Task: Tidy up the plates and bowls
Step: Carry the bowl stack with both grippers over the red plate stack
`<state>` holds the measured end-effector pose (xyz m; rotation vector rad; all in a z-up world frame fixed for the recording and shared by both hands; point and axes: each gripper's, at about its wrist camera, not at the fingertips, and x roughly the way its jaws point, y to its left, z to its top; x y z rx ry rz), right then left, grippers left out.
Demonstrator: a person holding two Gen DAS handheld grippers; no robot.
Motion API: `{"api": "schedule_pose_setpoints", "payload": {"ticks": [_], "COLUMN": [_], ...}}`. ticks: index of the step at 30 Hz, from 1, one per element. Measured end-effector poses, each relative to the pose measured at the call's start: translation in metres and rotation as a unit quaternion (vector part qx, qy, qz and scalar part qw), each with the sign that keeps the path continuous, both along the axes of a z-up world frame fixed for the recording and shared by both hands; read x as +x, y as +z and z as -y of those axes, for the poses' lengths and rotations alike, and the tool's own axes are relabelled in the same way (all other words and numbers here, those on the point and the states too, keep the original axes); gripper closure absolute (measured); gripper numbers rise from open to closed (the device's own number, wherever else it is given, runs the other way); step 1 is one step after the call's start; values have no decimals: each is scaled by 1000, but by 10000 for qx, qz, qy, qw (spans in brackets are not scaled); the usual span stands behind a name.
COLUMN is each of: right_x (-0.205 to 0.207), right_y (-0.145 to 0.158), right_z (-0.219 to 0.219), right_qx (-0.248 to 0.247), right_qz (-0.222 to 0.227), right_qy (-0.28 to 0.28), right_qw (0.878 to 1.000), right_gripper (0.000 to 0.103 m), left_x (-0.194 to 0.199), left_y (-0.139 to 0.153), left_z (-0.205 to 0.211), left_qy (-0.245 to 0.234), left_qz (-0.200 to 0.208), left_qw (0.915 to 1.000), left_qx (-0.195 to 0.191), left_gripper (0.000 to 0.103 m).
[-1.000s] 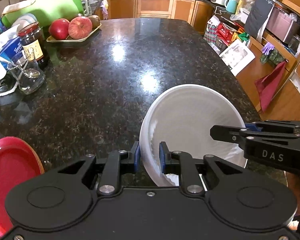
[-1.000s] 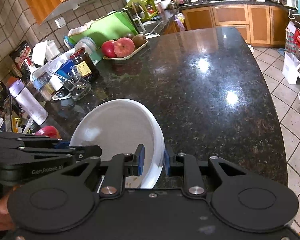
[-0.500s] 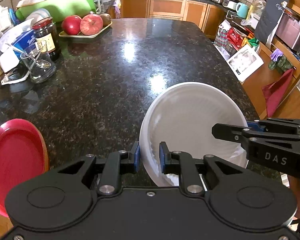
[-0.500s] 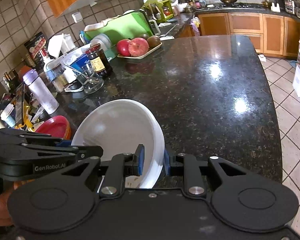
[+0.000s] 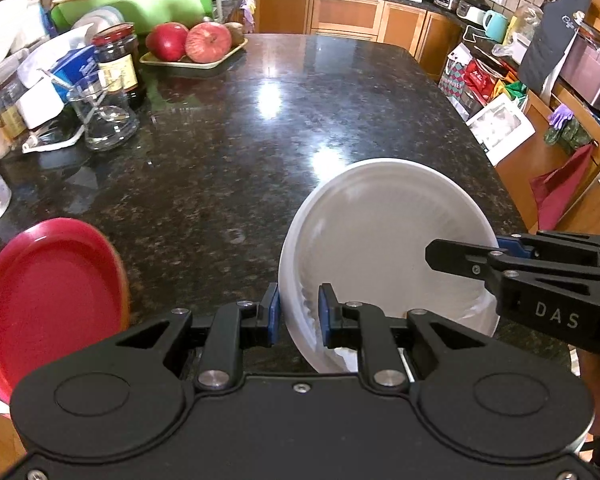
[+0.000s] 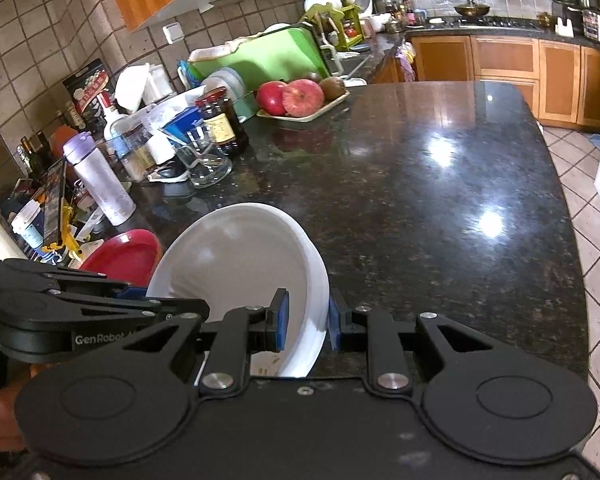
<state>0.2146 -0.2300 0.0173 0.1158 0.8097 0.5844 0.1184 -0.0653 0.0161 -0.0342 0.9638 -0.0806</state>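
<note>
right gripper jaws pinching white bowl rim, left gripper opposite, red plate behind

My left tongs: matte black plastic, two round discs on the body, silver screws at the pivots, blue pads on the tips, white "GenRobot" lettering on the side. My right tongs: same build, "DAS" printed in white. Bare skin shows behind each.
</note>
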Motion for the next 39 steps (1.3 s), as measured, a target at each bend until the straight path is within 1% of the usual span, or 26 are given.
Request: {"api": "schedule_pose_setpoints", "payload": {"ticks": [5,10,16,23,27,31,39], "right_x": [-5,-10,-16,-19,-16,-16,-11], "right_y": [9,17,19,12,4,1,-3], "right_z": [-36,-81,-144,-203,-222,-234,-243], "right_qx": [85,213,260,223,196,127,5], "right_qz": [140,215,133,-157,-369,-388,-413], "right_qy": [95,222,393,591,523,341,17], "right_qw": [9998,9993,9988,9979,9978,9986,9991], "right_gripper": [79,79,79,79,79,79,79], "left_x": [-10,-24,-40,-46,-47,-43,-25], "left_y": [7,21,29,24,18,13,3], "left_z": [-31,-66,-116,-170,-193,-207,-220], "left_qy": [49,111,295,527,564,427,109], "left_qz": [16,110,132,-104,-163,-174,-283], "left_qw": [10000,9996,9986,9976,9975,9985,9994], "left_qx": [10,222,425,439,382,302,144], "left_gripper": [78,77,78,77,77,77,77]}}
